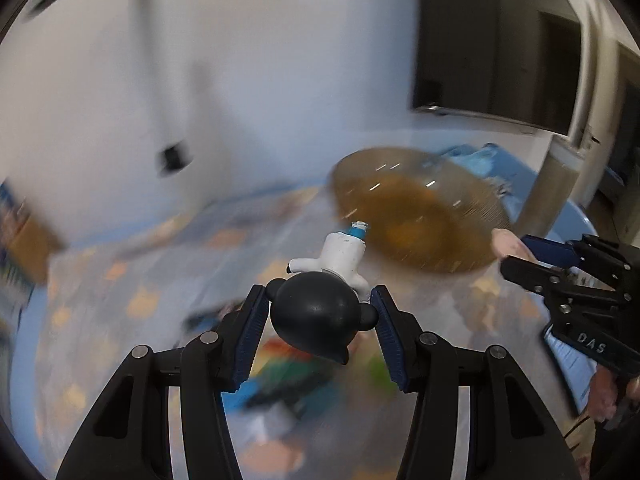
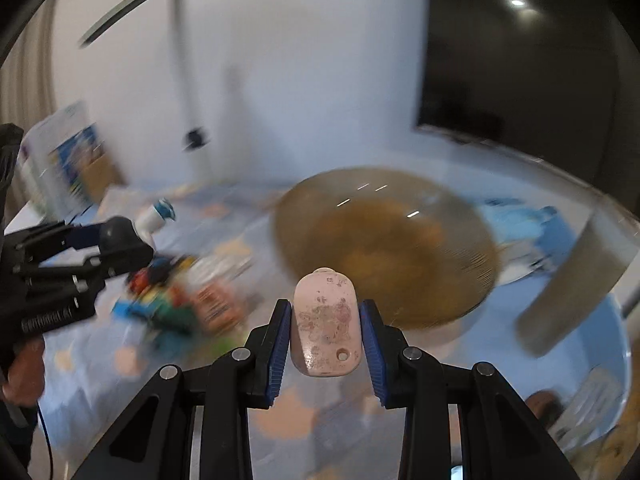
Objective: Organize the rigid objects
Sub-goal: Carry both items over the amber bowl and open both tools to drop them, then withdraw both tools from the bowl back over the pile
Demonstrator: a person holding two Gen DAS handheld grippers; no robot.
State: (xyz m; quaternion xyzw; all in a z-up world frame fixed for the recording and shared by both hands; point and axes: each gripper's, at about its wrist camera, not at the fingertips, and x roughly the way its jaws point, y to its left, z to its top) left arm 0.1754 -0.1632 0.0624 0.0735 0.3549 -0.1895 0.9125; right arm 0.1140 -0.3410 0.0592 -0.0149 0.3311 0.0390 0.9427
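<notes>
My left gripper (image 1: 319, 296) is shut on a toy figure (image 1: 316, 316) with a round black head, a white body and a blue foot, held above the table. In the right wrist view the same left gripper (image 2: 132, 242) carries the figure (image 2: 148, 220) at the left. My right gripper (image 2: 326, 308) is shut on a flat pink piece (image 2: 325, 320) with a faded print and a small hole, lifted just in front of an amber bowl (image 2: 384, 248). Seen from the left wrist, the right gripper (image 1: 516, 256) hangs at the right with the pink piece (image 1: 506, 242) at its tip, next to the bowl (image 1: 412, 216).
A pile of colourful toys (image 2: 172, 300) lies on the blue patterned tablecloth (image 2: 80, 360) left of the bowl. A printed box (image 2: 68, 160) stands at the back left by the white wall. A blue item (image 2: 516, 220) and a grey blurred upright shape (image 2: 572, 280) are right of the bowl.
</notes>
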